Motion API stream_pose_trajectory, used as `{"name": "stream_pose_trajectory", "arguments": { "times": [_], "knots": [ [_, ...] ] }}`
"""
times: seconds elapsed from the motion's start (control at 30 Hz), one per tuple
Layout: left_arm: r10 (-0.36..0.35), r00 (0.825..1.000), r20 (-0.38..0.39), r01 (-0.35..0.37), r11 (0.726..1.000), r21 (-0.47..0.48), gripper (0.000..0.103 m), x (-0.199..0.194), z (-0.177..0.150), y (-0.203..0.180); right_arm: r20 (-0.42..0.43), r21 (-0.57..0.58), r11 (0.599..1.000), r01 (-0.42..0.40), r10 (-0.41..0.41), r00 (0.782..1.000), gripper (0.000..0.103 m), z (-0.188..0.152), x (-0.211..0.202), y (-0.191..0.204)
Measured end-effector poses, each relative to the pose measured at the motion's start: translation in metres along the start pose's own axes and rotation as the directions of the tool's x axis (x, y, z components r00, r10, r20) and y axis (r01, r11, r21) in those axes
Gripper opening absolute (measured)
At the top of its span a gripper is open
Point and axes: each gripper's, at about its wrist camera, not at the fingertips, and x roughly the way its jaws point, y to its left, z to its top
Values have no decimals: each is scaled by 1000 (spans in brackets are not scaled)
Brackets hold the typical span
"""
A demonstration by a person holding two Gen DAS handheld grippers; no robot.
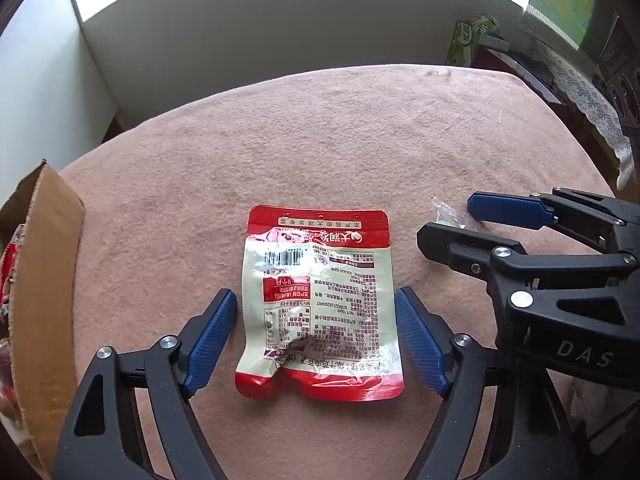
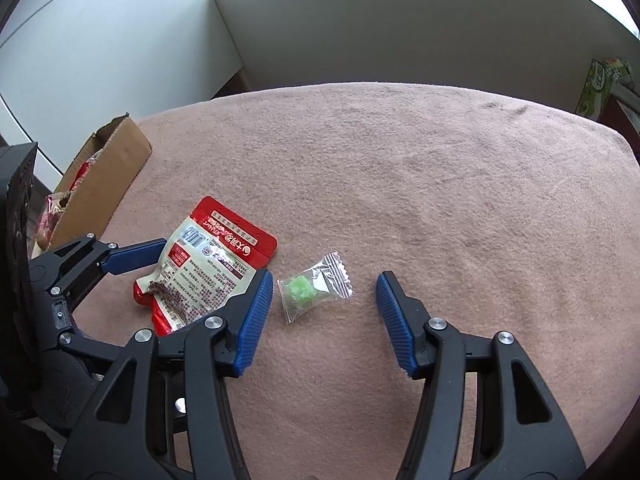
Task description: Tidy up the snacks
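A red and white snack pouch [image 1: 318, 304] lies flat on the pink cloth, printed back up. My left gripper [image 1: 316, 340] is open, its blue pads on either side of the pouch's lower half, not touching it. A small clear wrapper with a green candy [image 2: 314, 286] lies to the right of the pouch [image 2: 208, 268]. My right gripper [image 2: 324, 320] is open, and the candy lies between its fingertips, closer to the left pad [image 2: 256, 316]. The right gripper also shows in the left wrist view [image 1: 452, 224], with the candy wrapper [image 1: 446, 214] partly hidden behind its finger.
An open cardboard box [image 1: 44, 300] holding red snack packs stands at the cloth's left edge; it also shows in the right wrist view [image 2: 100, 184]. The left gripper [image 2: 140, 258] lies beside the pouch. A green carton [image 1: 470, 40] and shelves stand beyond the far right edge.
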Motion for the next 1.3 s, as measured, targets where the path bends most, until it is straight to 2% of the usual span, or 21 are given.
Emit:
{"name": "stream_pose_trajectory", "arguments": {
  "times": [0.07,0.23,0.37,0.4,0.57,0.63,0.7,1.0,1.2,1.23,1.3],
  "knots": [
    [-6,1000,7,6,1000,4,74,-2,-2,2,11,-42,998,38,-38,999,57,-1,2,7],
    [-9,1000,26,8,1000,22,73,-5,-5,3,6,-70,997,44,-44,999,50,0,4,8],
    [-19,999,34,18,999,31,72,-7,-6,3,2,-90,994,63,-63,998,33,-1,1,0],
    [-19,999,36,18,999,32,72,-8,-7,3,2,-93,994,65,-65,998,32,-1,0,-1],
    [-12,998,68,10,1000,27,65,-16,-10,5,14,-95,993,74,-73,997,30,-3,-1,-2],
    [-9,996,84,8,1000,12,54,-22,-11,8,14,-92,993,72,-71,997,30,-3,-2,-2],
    [-9,996,85,9,1000,5,49,-24,-12,10,13,-83,995,63,-62,998,30,-4,-2,-3],
    [-70,994,87,76,995,-67,45,-18,-12,23,21,-98,990,103,-102,995,30,-5,-1,4],
    [-24,993,118,27,999,-23,43,-23,-14,13,26,-89,991,96,-94,995,30,-6,-1,5],
    [-33,993,118,37,999,-36,38,-24,-14,14,27,-86,992,93,-91,995,30,-6,-2,5],
    [-66,992,112,74,995,-63,37,-25,-12,21,31,-82,992,91,-89,996,30,-6,-5,2]
  ]
}}
